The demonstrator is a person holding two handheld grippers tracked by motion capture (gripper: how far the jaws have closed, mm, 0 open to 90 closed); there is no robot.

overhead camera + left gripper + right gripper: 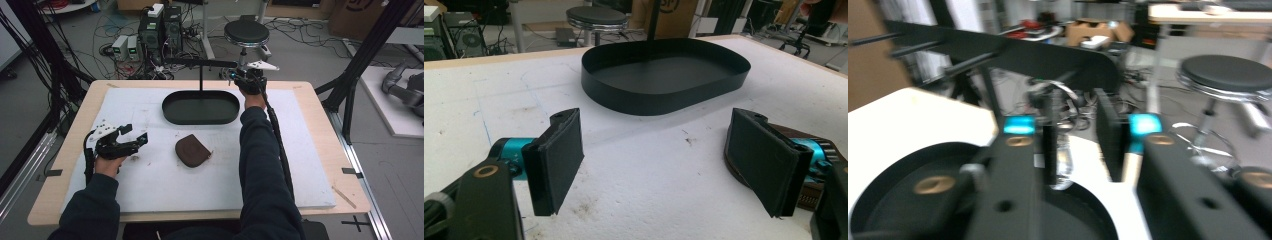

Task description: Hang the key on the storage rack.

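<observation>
Brown pouch lies on the white mat, just right of the left gripper, whose jaws stand wide and empty. Farther right, the right gripper hangs above the black tray's far rim, jaws narrowly parted, a small clear thing beside one pad.

A grey floor strewn with black cables is seen beyond the pale wooden tabletop. A round black-cushioned stool and dark computer towers are placed behind it, and black frame struts are set at the right.
</observation>
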